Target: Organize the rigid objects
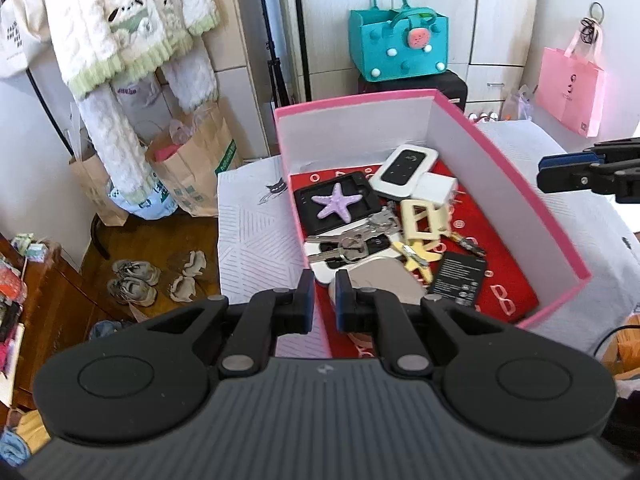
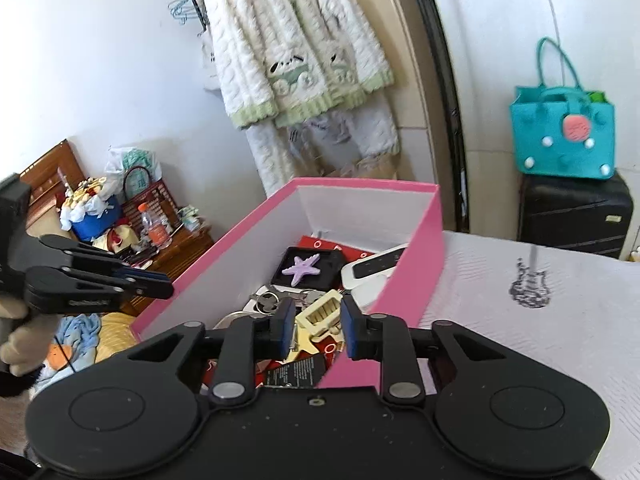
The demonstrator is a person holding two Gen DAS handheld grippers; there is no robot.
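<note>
A pink box [image 1: 520,176] with white inner walls stands on the white cloth [image 1: 256,240]. It holds a purple starfish [image 1: 337,207] on a black case, a white router [image 1: 404,168], a white charger [image 1: 436,188], keys [image 1: 352,240], a cream clip [image 1: 424,220] and a black card [image 1: 460,276]. My left gripper [image 1: 323,300] hovers over the box's near end, jaws slightly apart and empty. My right gripper [image 2: 316,320] hovers above the pink box [image 2: 416,280], open and empty, over the cream clip [image 2: 320,312]. The starfish also shows in the right wrist view [image 2: 302,268].
A teal bag [image 1: 400,44] sits on a black suitcase [image 2: 576,216] behind the box. A pink bag [image 1: 570,84] hangs at the right. Paper bags [image 1: 192,176] and shoes [image 1: 136,280] lie on the floor to the left. A cluttered wooden cabinet [image 2: 168,248] stands beyond.
</note>
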